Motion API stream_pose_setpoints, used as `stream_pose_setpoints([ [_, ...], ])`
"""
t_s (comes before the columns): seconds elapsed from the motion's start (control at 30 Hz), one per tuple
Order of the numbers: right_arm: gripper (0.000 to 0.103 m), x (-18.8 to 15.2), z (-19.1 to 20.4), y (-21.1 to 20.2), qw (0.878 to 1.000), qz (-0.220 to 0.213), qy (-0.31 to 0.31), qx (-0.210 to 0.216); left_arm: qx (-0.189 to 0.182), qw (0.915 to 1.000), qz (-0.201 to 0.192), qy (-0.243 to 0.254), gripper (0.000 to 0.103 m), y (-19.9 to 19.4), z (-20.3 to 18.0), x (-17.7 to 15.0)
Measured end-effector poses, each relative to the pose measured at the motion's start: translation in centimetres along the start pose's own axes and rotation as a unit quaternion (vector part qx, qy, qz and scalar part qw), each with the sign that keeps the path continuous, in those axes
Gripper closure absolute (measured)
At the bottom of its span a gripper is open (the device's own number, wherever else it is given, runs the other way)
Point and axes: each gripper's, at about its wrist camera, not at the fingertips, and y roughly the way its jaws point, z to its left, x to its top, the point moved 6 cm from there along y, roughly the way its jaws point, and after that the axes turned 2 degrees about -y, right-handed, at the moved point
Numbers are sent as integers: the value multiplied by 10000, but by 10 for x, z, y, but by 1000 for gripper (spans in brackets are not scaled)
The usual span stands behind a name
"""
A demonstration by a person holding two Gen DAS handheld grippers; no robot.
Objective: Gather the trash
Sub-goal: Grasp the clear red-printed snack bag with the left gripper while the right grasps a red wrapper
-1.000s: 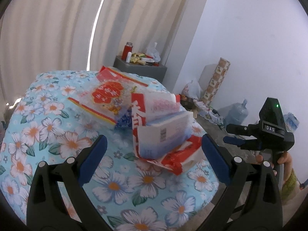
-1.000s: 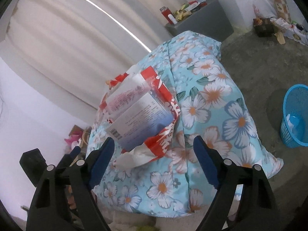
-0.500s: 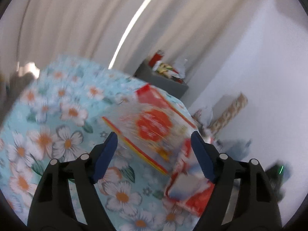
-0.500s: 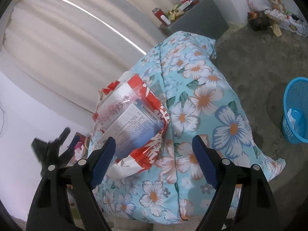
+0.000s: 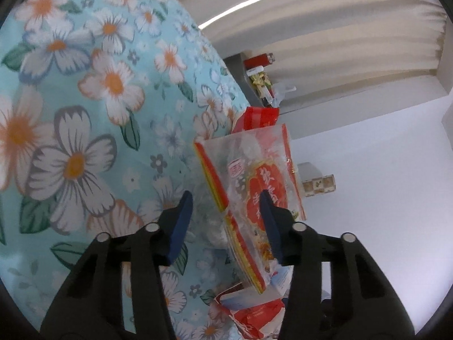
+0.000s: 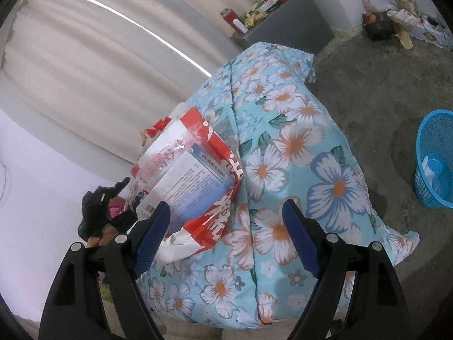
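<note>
A clear and red snack wrapper lies on the floral-covered table. My left gripper is open, rolled on its side, with its jaws either side of the wrapper's near edge. A red and white bag holding a white box sits on the same table, also low in the left wrist view. My right gripper is open and empty, just in front of that bag. The left gripper's body shows beside the bag in the right wrist view.
A blue plastic basket stands on the concrete floor at the right. A grey cabinet with bottles and clutter stands by the curtain. Boxes and bags lie along the far wall.
My left gripper has swung left, rolled sideways and closed in on the clear and red wrapper, its jaws narrower. My right gripper has drifted slightly nearer the red and white bag.
</note>
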Motion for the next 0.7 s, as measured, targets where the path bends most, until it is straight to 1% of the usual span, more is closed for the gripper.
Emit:
stream_pose_setpoints([
  [0.1, 23, 0, 2, 0, 10000, 5, -20, -27, -116, 9999, -72, -60, 73, -2, 3, -2],
  [0.13, 23, 0, 2, 0, 10000, 1, -19, -20, -181, 9998, -69, -104, 79, -3, 5, -2],
  [0.23, 23, 0, 3, 0, 10000, -10, -33, -28, -286, 9994, -83, -155, 86, -6, 10, -2],
  [0.33, 23, 0, 5, -2, 10000, -22, -63, -42, -444, 9988, -151, -158, 96, -12, 11, -2],
  [0.4, 23, 0, 5, -2, 10000, -18, -76, -61, -618, 9977, -189, -182, 97, -19, 10, -2],
  [0.57, 24, 0, 9, -6, 9999, -43, -140, -88, -912, 9951, -355, -132, 98, -36, 9, -3],
  [0.7, 26, 4, 15, -9, 9995, -85, -273, -129, -1297, 9899, -549, -151, 99, -58, 11, -4],
])
